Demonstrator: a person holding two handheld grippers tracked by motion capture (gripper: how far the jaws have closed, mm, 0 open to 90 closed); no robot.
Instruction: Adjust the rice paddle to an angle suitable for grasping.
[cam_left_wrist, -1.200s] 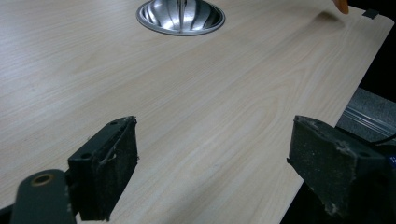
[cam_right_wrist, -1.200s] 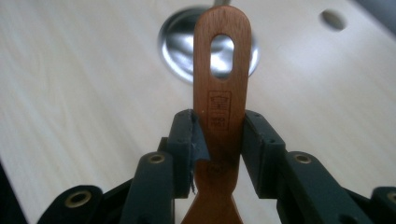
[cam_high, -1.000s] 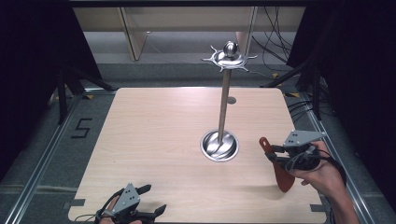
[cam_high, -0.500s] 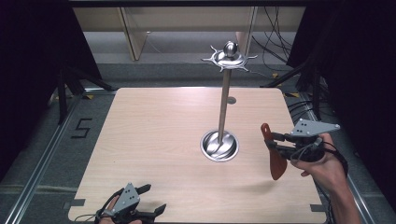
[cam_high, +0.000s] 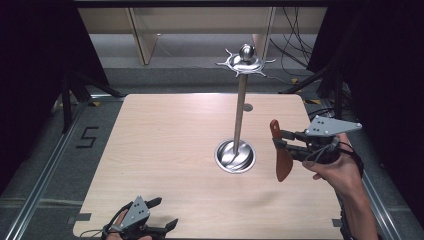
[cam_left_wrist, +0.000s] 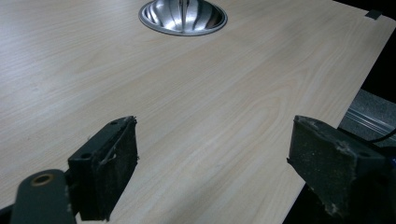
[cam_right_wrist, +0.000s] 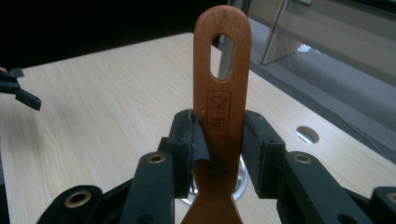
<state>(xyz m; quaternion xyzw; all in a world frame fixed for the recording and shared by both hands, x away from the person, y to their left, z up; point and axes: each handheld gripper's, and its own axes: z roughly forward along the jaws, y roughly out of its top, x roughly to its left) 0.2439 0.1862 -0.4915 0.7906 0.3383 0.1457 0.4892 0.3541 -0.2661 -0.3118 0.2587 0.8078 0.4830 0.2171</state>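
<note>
A reddish-brown wooden spatula (cam_high: 281, 150) hangs upright in the air at the right of the table, handle end up. My right gripper (cam_high: 280, 141) is shut on its handle; in the right gripper view the two pads (cam_right_wrist: 187, 140) clamp the spatula (cam_right_wrist: 223, 93) just below its slotted hanging hole. A chrome utensil stand (cam_high: 239, 110) rises from a round base (cam_high: 235, 156) at the table's middle right, topped by a hook ring (cam_high: 245, 63). My left gripper (cam_high: 162, 214) rests open at the near left edge, nothing between its jaws, with the stand's base (cam_left_wrist: 183, 17) ahead.
The light wooden table (cam_high: 170, 145) has a small round hole (cam_high: 248, 107) behind the stand. Dark floor and metal rails (cam_high: 45, 175) surround it, with a "5" marked at the left. Cables (cam_high: 295, 45) lie beyond the far right corner.
My right gripper has lifted the spatula up and slightly toward the stand, turning it more upright. The left gripper has stayed put.
</note>
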